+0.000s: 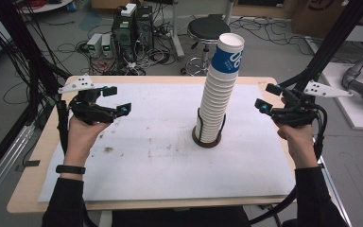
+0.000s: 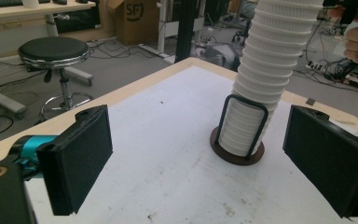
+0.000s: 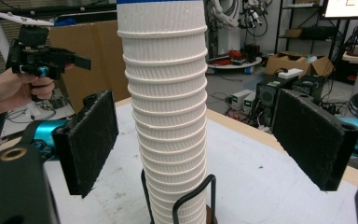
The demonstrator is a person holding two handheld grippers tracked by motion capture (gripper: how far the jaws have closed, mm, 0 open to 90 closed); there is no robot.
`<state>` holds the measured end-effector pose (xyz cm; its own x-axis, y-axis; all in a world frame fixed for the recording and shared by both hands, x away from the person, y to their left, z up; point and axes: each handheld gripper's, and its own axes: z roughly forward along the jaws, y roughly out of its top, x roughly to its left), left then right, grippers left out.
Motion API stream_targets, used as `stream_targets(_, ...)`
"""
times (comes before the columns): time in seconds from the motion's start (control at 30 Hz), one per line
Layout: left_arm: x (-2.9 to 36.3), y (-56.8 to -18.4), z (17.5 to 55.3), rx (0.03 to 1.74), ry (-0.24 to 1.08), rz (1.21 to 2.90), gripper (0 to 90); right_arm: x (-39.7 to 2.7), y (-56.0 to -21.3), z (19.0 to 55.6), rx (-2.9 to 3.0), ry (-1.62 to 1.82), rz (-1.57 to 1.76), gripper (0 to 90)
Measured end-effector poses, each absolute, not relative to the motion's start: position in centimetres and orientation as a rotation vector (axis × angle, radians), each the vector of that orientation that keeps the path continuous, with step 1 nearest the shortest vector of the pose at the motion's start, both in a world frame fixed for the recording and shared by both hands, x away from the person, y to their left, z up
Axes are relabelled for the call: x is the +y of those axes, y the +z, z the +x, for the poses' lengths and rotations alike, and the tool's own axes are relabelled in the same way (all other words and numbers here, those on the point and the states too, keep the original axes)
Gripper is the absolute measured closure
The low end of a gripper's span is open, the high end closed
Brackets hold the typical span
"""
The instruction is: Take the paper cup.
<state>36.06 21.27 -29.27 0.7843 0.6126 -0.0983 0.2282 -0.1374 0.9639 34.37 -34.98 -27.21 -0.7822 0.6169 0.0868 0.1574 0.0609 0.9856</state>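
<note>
Tall stack of ribbed white paper cups (image 1: 216,101), top cup w/ a blue printed band, is standing in a round dark holder w/ black wire uprights (image 1: 207,137), about mid-surface, a bit right of centre on the white sheet covering the wooden surface (image 1: 146,161). Stack is leaning slightly toward its top.

Risks, as I judge them: stack is tall & narrow, so a sideways knock from either pair of tongs would prob. tip it or pull it out of the holder. Pinching too low would grab several cups at once; squeezing hard would crush the thin paper rim. Nested cups may be sticking together, so lifting one could drag more up w/ it.

Pose: left tongs (image 1: 116,99) are hovering over the left part of the surface, well apart from the stack, jaws spread wide & holding nothing, hand gripping from below, wrist w/ a black band. Right tongs (image 1: 268,97) are hovering near the stack's right side, not touching it, jaws also spread wide & empty; in the right gripper view the stack is sitting between the two black pads (image 3: 91,140). Both are pointing inward at the cups.
</note>
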Motion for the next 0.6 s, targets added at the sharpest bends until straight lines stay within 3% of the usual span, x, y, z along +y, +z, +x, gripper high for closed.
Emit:
stream_targets(0.47,21.05,-29.34,36.23,0.649,0.349,1.684,8.0,-35.3,-27.31,34.12,1.992,1.769,0.772,14.7)
stream_targets(0.6,21.2,-29.37,36.38,0.66,0.282,1.677,8.0,-35.23,-27.42,34.25,2.002,1.757,0.775,14.7)
